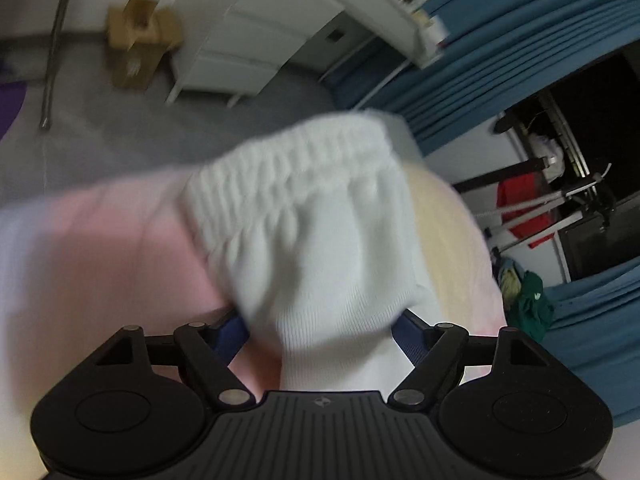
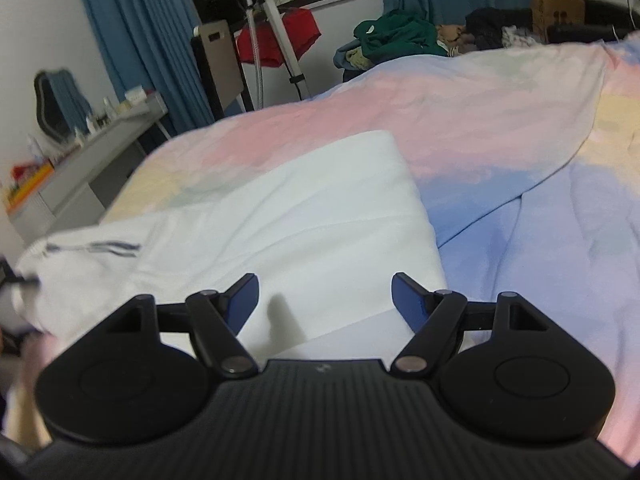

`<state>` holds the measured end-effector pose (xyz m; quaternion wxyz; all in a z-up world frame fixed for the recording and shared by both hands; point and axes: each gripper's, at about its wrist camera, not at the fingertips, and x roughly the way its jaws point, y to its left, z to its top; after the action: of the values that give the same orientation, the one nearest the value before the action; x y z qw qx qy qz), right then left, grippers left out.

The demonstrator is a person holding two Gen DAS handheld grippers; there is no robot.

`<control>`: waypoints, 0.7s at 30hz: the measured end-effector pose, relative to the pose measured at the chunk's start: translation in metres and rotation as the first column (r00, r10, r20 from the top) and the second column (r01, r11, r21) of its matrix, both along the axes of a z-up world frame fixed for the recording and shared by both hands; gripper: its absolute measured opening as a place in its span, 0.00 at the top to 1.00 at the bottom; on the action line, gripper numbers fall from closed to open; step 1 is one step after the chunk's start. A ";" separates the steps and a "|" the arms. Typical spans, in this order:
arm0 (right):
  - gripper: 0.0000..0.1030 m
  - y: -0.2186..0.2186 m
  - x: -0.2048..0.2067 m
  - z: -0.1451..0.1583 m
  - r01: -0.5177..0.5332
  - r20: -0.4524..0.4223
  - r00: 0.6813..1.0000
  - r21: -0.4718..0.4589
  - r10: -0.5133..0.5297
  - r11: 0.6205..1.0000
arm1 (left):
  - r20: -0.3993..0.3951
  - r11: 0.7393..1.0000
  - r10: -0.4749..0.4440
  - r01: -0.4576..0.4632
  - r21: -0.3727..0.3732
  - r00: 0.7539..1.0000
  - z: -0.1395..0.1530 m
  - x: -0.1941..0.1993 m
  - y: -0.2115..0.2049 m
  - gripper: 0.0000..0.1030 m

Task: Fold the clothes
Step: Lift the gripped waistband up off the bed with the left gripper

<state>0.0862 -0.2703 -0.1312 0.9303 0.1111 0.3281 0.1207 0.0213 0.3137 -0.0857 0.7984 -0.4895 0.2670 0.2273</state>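
Left wrist view is blurred, yet the main thing is plain: a white garment (image 1: 304, 216) with a gathered, ribbed elastic band hangs across the left claw (image 1: 320, 330). Its cloth fills the whole space between the two blue fingertips (image 1: 410, 338) and covers much of both, with the ribbed band at the far end, away from the camera. The jaws stand wide, but the cloth hides the pads, so I cannot tell whether they press on it or whether it only lies draped over them. Below the garment is the pastel pink and yellow bed cover (image 1: 100, 248). Farther off are the grey floor (image 1: 248, 120), a white cabinet (image 1: 256, 36) on legs, a cardboard box (image 1: 138, 40) and blue curtains (image 1: 512, 48).

Right wrist view shows the right claw (image 2: 325, 300) with its jaws well apart and nothing gripped. It hangs over the near part of the same white garment (image 2: 304, 216), which lies spread over the bed cover (image 2: 500, 128), here pink, blue and yellow. The white cloth lies under and beyond both fingertips (image 2: 408, 300), reaching to the far middle of the bed. At the left the cloth is bunched, with a short row of dark stripes (image 2: 104, 247) on it; the left edge there is too blurred to read. Beyond the bed stand blue curtains (image 2: 136, 32), a red cloth (image 2: 276, 38) on a stand, a heap of green and dark clothes (image 2: 400, 34), and a cluttered shelf (image 2: 80, 144) at the left wall.
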 end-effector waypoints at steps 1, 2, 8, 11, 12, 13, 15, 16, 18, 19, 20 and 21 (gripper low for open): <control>0.27 0.003 -0.001 0.000 -0.003 0.011 1.000 -0.019 0.003 1.000 | -0.002 1.000 0.003 -0.003 0.009 1.000 -0.001 0.005 0.001 0.25; 0.27 0.005 -0.002 0.001 -0.005 0.022 1.000 -0.039 0.006 0.999 | -0.003 1.000 0.006 -0.006 0.017 1.000 -0.003 0.010 0.003 0.28; 0.27 0.018 -0.001 -0.003 -0.031 0.035 0.999 -0.136 0.036 0.990 | -0.008 0.990 -0.008 0.009 0.139 1.000 0.011 0.036 -0.014 0.40; 0.28 0.018 0.001 -0.005 -0.035 0.019 0.999 -0.129 0.038 0.991 | 0.027 0.992 -0.017 0.014 0.126 0.999 0.018 0.032 -0.018 0.43; 0.28 0.018 0.000 -0.005 -0.035 0.022 0.999 -0.127 0.038 0.991 | 0.050 0.994 -0.019 0.013 0.111 0.999 0.019 0.031 -0.016 0.44; 0.28 0.018 0.000 -0.004 -0.035 0.024 0.999 -0.125 0.038 0.992 | 0.074 0.995 -0.020 0.013 0.096 0.997 0.020 0.030 -0.015 0.46; 0.28 0.018 -0.001 -0.003 -0.034 0.029 0.999 -0.120 0.037 0.992 | 0.129 0.998 -0.014 0.006 0.060 0.992 0.020 0.017 -0.010 0.47; 0.28 0.018 -0.001 -0.003 -0.034 0.027 0.999 -0.116 0.037 0.993 | 0.147 1.000 -0.003 -0.002 0.029 0.989 0.017 0.015 -0.007 0.46; 0.28 0.018 -0.002 -0.003 -0.035 0.019 0.999 -0.118 0.038 0.992 | 0.181 0.999 0.021 -0.015 -0.034 0.983 0.013 0.009 -0.002 0.44; 0.28 0.018 -0.002 -0.003 -0.035 0.019 0.999 -0.123 0.038 0.992 | 0.197 0.998 0.031 -0.019 -0.062 0.980 0.011 0.006 0.000 0.44; 0.28 0.019 -0.002 -0.003 -0.034 0.020 0.999 -0.128 0.037 0.991 | 0.205 0.998 0.029 -0.016 -0.065 0.978 0.010 0.005 0.001 0.44; 0.28 0.020 -0.002 -0.002 -0.033 0.021 0.999 -0.131 0.036 0.991 | 0.214 0.998 0.027 -0.013 -0.067 0.977 0.009 0.004 0.003 0.44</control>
<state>0.0846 -0.2506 -0.1336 0.9371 0.0429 0.3262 0.1163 0.0255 0.3167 -0.0766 0.8037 -0.5398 0.1817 0.1722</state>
